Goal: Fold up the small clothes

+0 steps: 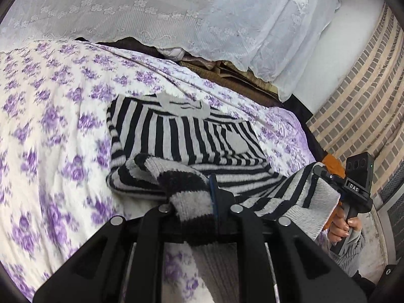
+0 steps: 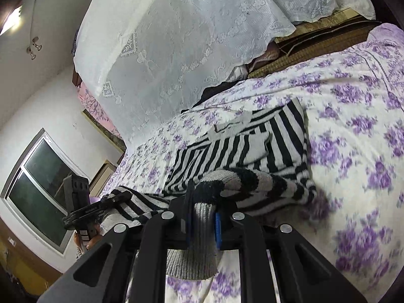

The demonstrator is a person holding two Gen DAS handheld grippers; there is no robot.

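Observation:
A black-and-grey striped knit sweater (image 1: 181, 133) lies on a purple-flowered bedspread (image 1: 55, 116). Its body is flat, with a grey patch at the neck. My left gripper (image 1: 199, 202) is shut on the sweater's bottom hem at one corner and holds it lifted. My right gripper (image 2: 203, 217) is shut on the hem (image 2: 202, 227) at the other corner, grey ribbing hanging below the jaws. The right gripper also shows in the left wrist view (image 1: 325, 176), at the right. The left gripper also shows in the right wrist view (image 2: 118, 198), at the left. The sweater (image 2: 252, 151) stretches between them.
A white lace cover (image 1: 176, 12) drapes over a pile behind the bedspread. A brick-patterned wall (image 1: 361, 106) is at the right. A window (image 2: 38, 189) and white wall are at the left of the right wrist view. A woven mat (image 2: 315, 45) shows under the lace.

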